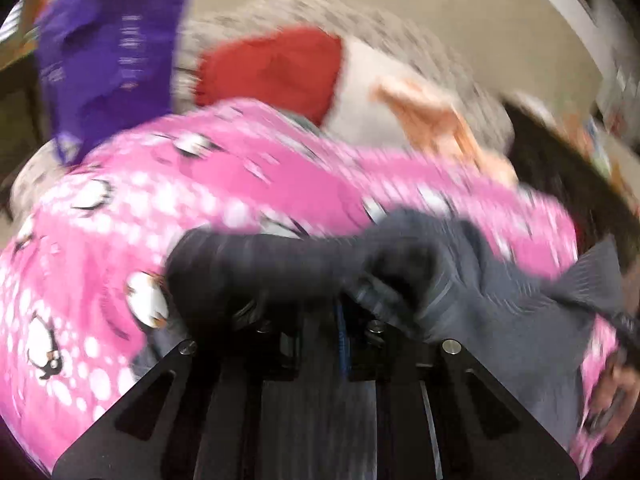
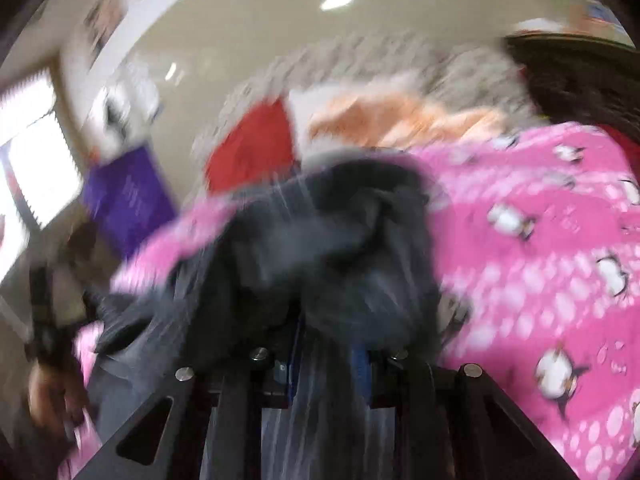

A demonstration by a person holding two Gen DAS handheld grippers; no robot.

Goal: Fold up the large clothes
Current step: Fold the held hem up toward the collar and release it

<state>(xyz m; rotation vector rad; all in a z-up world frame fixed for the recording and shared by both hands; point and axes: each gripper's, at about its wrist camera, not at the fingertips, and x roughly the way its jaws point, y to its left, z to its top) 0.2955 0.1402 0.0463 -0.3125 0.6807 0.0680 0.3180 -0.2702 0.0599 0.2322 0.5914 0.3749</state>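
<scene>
A dark grey garment (image 1: 460, 288) drapes over my left gripper (image 1: 340, 304), whose fingers are buried in the cloth and stand close together on it. The same grey garment (image 2: 320, 248) bunches over my right gripper (image 2: 328, 336), which is also closed on its fabric. Both grippers hold it above a pink blanket with penguins (image 1: 120, 208), which also fills the right of the right wrist view (image 2: 540, 260). Both views are motion-blurred.
Behind lie a red cloth (image 1: 276, 68), an orange cloth (image 1: 432, 116), a purple bag (image 1: 108, 52) and a speckled grey cover (image 2: 360, 60). A person's hand (image 2: 48, 392) shows at the lower left of the right wrist view.
</scene>
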